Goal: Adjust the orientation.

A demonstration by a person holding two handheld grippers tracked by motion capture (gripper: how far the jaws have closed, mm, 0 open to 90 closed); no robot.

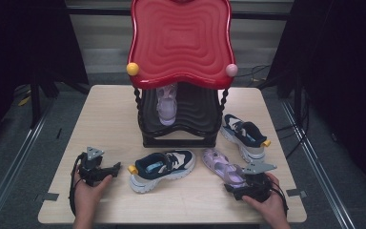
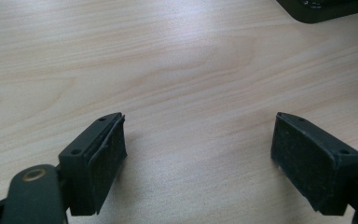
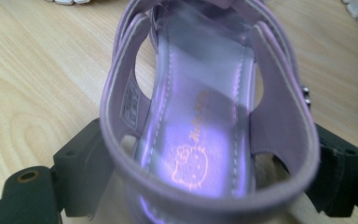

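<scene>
A purple sandal (image 1: 221, 164) lies on the table at the front right. Its heel end sits between the jaws of my right gripper (image 1: 234, 186). In the right gripper view the heel strap of the sandal (image 3: 200, 93) spans the gap of the right gripper (image 3: 209, 172). The pads stand close beside the strap, which keeps its round shape, so the jaws look open. My left gripper (image 1: 116, 168) rests at the front left, open over bare wood, with nothing between the jaws of the left gripper (image 2: 198, 144). A second purple sandal (image 1: 167, 107) stands on the rack's lower shelf.
A shoe rack with a red wavy top (image 1: 181, 40) and black lower shelf (image 1: 195, 114) stands mid-table. One navy and white sneaker (image 1: 162, 169) lies between the grippers, another sneaker (image 1: 243, 133) right of the rack. The rack's base corner (image 2: 326, 9) shows ahead of the left gripper.
</scene>
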